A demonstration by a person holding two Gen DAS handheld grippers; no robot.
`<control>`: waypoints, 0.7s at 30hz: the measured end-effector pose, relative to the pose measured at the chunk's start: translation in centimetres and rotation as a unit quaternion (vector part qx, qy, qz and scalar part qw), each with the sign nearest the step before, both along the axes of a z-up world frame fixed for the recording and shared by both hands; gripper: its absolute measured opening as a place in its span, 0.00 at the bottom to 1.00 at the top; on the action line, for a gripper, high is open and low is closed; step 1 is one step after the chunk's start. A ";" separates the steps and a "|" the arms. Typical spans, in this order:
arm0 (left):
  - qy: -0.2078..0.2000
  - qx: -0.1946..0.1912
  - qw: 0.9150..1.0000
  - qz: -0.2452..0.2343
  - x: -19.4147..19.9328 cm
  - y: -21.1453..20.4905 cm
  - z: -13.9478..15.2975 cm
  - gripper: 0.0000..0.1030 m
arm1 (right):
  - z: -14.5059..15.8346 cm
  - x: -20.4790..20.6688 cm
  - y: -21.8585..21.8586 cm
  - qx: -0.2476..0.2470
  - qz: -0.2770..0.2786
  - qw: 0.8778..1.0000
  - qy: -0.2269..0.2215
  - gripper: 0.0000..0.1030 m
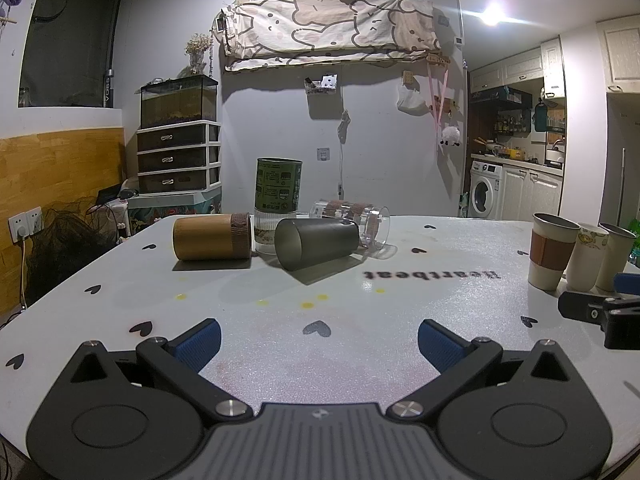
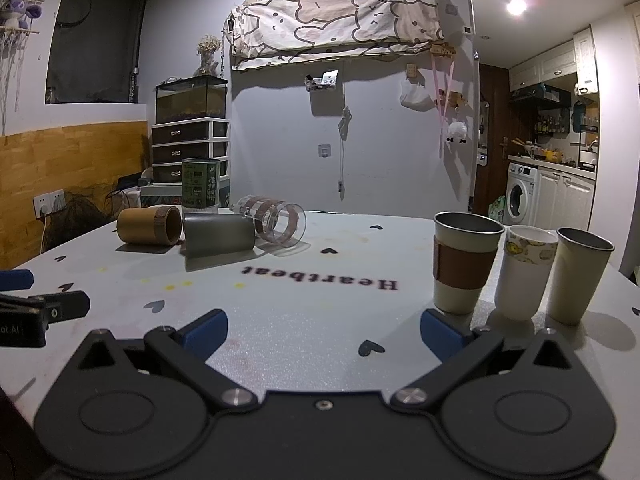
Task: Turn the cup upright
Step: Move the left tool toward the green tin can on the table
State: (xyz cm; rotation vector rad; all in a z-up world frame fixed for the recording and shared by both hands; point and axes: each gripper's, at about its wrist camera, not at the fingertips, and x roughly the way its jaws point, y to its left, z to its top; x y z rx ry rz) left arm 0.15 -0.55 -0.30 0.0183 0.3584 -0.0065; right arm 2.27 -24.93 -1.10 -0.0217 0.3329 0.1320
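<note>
Where the table (image 1: pixel 440 300) is nearest, the left gripper (image 1: pixel 319 340) is held low with its blue fingers (image 1: pixel 200 342) spread wide and nothing between them. The right gripper (image 2: pixel 323 334) is held the same way, its fingers (image 2: pixel 206 332) wide apart and empty. A white sheet with small black hearts (image 1: pixel 317 328) and a few yellow spots is spread over the table. The word "Heartbeat" (image 2: pixel 320 278) is printed on it and is seen upside down.

On the right, three cups are stood upright in a row: a sleeved cup (image 2: pixel 464 262), a white paper cup (image 2: pixel 524 272) and a plain cup (image 2: pixel 578 276).

Farther off, on the left, three cups are laid on their sides: a bamboo cup (image 1: pixel 212 237), a grey cup (image 1: pixel 316 243) and a clear glass (image 1: pixel 354 222). Behind them a green tin (image 1: pixel 278 185) with small writing that cannot be read is set on a ribbed glass (image 1: pixel 266 232).

Beyond the table, a fish tank (image 1: pixel 179 101) is seen on drawers (image 1: pixel 179 157), a bear-print cloth (image 1: pixel 332 24) is hung on the wall, and a washing machine (image 1: pixel 485 190) is seen far right.
</note>
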 end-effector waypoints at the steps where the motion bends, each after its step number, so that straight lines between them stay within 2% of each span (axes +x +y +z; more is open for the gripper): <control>1: 0.000 0.000 1.000 0.000 0.0 0.0 0.0 1.00 | 0.0 0.0 0.0 0.000 0.000 1.000 0.000 1.00; 21: 0.000 0.000 1.000 0.000 -0.1 0.0 0.0 1.00 | 0.0 0.0 -0.5 -0.001 -0.003 1.000 0.000 1.00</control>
